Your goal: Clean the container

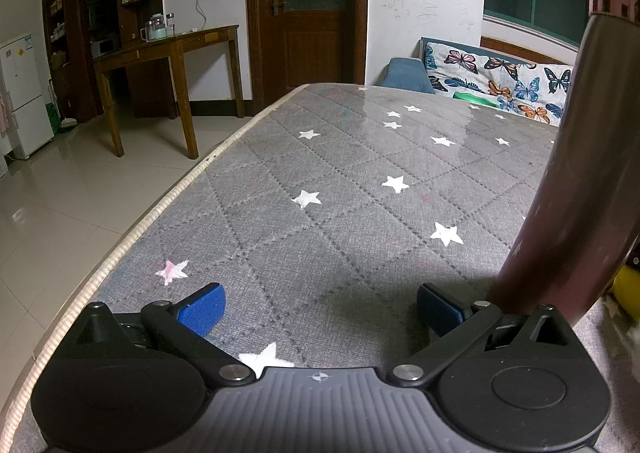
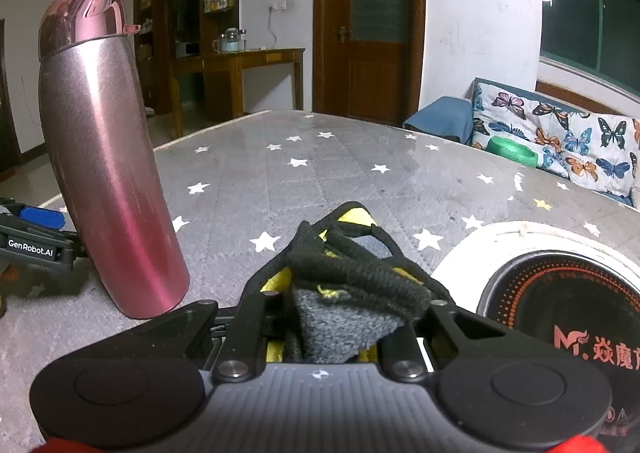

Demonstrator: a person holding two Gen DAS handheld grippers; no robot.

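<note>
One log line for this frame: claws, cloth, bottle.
left claw: open, empty, beside bottle | right claw: shut on cloth | pink bottle: upright on star-print table, lid on | wiping: not started

White letters on the left gripper [image 2: 36,237], at the left edge of the table, say "GenRobot.AI". The round black cooktop [image 2: 560,293] at the table's right edge has a red "M" sign and Chinese words, partly cut off.
</note>
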